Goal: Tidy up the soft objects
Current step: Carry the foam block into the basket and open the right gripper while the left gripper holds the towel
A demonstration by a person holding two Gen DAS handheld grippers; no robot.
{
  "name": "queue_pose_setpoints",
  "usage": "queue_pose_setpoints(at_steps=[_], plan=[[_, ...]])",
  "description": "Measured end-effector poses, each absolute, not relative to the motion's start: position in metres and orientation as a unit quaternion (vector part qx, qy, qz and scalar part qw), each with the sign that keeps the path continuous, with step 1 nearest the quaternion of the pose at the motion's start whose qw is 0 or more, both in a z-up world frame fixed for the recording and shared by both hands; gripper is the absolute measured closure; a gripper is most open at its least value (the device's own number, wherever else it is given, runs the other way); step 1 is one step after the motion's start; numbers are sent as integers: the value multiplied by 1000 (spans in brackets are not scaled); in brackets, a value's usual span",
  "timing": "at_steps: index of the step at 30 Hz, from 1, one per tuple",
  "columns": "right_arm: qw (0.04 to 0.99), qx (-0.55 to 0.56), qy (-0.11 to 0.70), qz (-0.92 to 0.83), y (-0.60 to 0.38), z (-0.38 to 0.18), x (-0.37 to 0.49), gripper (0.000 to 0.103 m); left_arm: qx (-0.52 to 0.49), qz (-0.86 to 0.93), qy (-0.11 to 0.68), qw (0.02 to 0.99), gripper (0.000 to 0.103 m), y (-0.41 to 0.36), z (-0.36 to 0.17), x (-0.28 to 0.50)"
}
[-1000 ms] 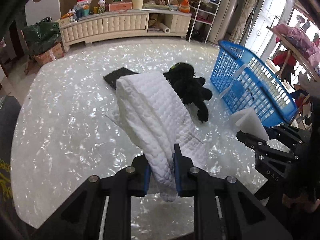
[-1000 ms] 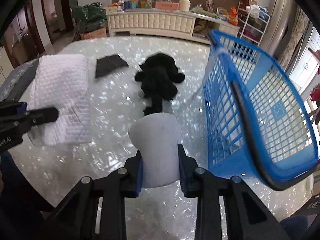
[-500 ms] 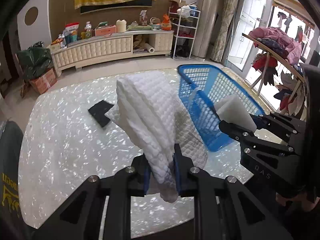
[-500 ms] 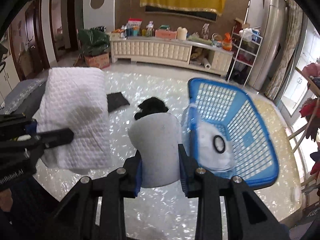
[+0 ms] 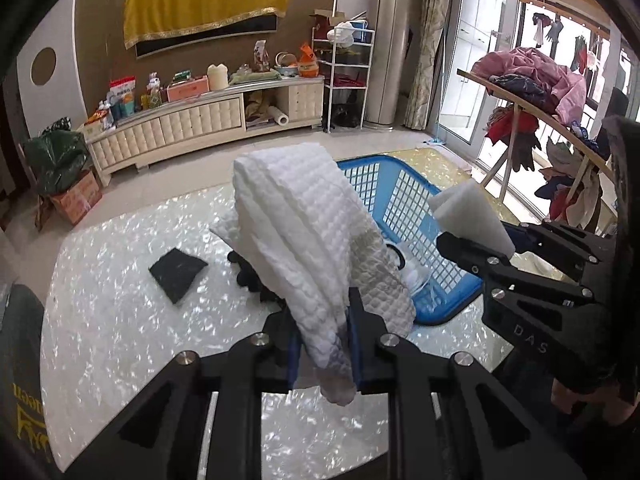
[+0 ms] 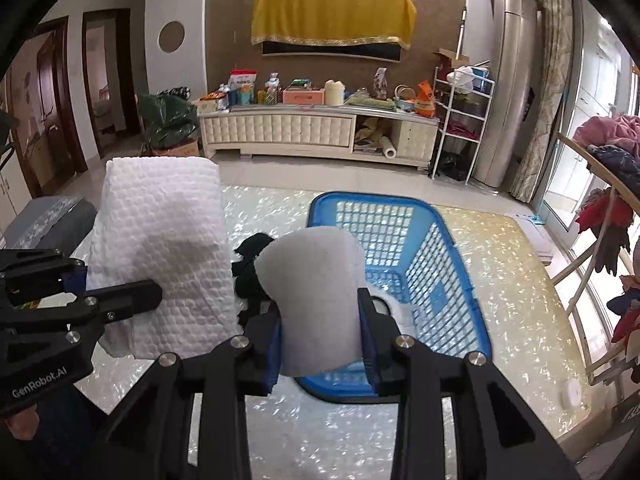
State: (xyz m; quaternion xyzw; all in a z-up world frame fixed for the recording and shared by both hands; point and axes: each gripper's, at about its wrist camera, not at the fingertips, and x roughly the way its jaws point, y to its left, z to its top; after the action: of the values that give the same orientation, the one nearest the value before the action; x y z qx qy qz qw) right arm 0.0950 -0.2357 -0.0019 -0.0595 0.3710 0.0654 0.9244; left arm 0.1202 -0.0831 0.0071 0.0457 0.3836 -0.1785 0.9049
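We held two soft things in the air at once. Our left gripper (image 5: 322,344) was clenched on the white quilted towel (image 5: 304,232), which stood up from between its jaws and drooped over them to the right. Our right gripper (image 6: 320,336) was clamped on the pale foam sponge (image 6: 316,296), squeezed between the two pads and rising straight ahead of them. Beyond and just right of the right jaws sat the blue basket (image 6: 460,280); it already held something white with a dark ring, partly hidden, so we judged that at least one item was put away. Ahead of the left jaws, behind the towel, the black plush toy (image 5: 250,276) lay on the table (image 5: 120,320), and further left of it lay the black cloth (image 5: 178,274). We reckoned the job roughly midway: towel and sponge not yet dropped in, plush and cloth untouched.
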Motion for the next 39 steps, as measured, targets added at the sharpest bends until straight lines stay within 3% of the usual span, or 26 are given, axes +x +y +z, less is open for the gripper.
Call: queue_pose_setpoints(at_steps=[13,33,37,39], plan=[[927,-27,372,41,-270,-9,114,69,63,-189,394,897,85,-127,-3,159],[883,-34,466,41,-277,-56,142,63,77,-177,421,886,85,-141,-21,185],[881,-29,470,44,-276,-57,140,55,77,-176,422,886,85,-141,-22,185],[881,-27,469,47,-275,-56,137,46,76,-176,422,886,85,-141,-22,184]])
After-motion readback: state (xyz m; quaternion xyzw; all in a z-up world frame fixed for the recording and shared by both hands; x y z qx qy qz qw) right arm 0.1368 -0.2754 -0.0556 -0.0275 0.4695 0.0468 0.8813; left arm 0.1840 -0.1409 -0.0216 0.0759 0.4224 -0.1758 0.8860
